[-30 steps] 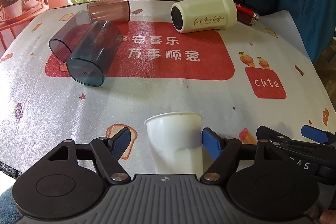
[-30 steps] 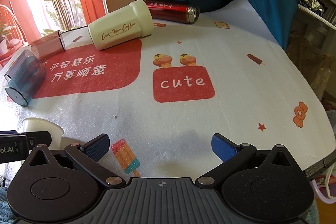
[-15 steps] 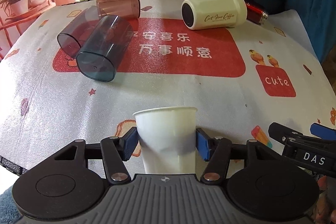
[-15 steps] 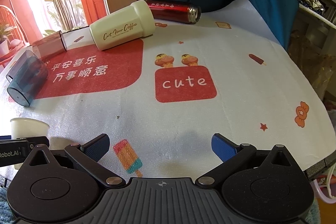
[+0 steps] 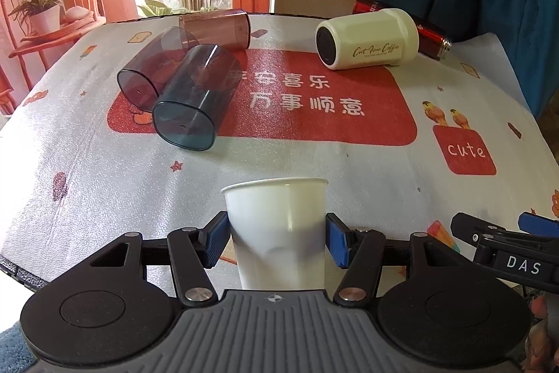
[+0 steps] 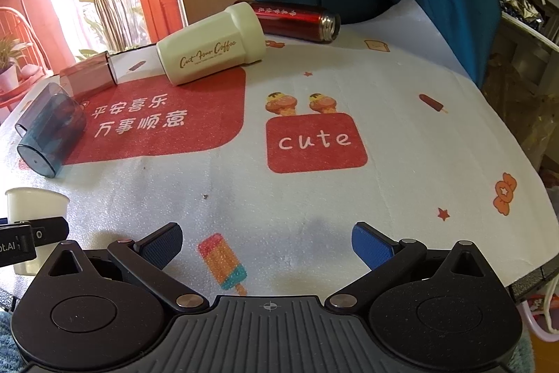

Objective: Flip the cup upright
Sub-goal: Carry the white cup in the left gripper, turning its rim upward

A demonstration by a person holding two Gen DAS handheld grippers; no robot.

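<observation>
Where jaws gaped a second ago, left gripper (image 5: 277,238) clamps upright paper cup (image 5: 277,233); right gripper (image 6: 269,242) unchanged, wide.

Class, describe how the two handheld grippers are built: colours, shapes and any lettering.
Both match: the left gripper and right gripper have blue ribbed pads on black linkage arms with silver pivots, round black discs and a grey ribbed body. White lettering "DAS" marks the right one's side.

Both wrist views low, close, facing across table (image 5: 87,184); shared: cream tumbler (image 5: 367,39)
</observation>
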